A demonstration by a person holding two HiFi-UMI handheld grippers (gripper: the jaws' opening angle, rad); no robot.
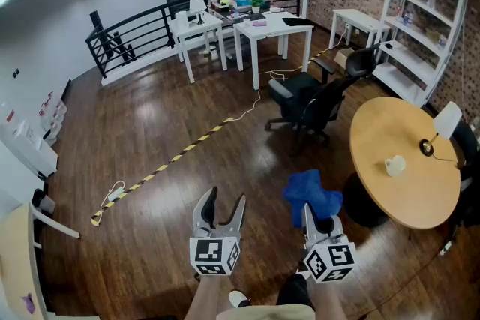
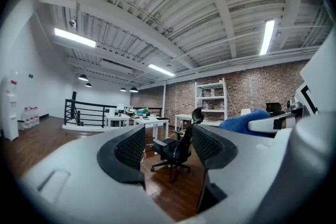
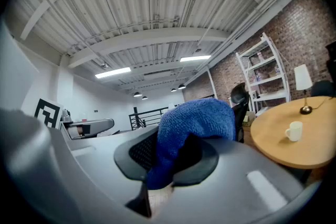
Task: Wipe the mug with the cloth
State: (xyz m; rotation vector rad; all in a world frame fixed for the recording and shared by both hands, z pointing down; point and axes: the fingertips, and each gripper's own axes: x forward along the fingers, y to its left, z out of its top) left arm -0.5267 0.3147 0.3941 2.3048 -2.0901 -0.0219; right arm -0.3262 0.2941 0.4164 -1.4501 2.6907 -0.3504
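- The blue cloth [image 1: 310,191] is clamped in the right gripper [image 1: 313,219] and bunched over its jaws.
- The left gripper [image 1: 225,200] is held wide open, with nothing between its jaws.
- The white mug [image 1: 394,165] is seen on the round worktop [image 1: 390,124], at two o'clock from the right gripper and well apart.
- Only the cloth pickup is judged done; the approach and wiping are left.
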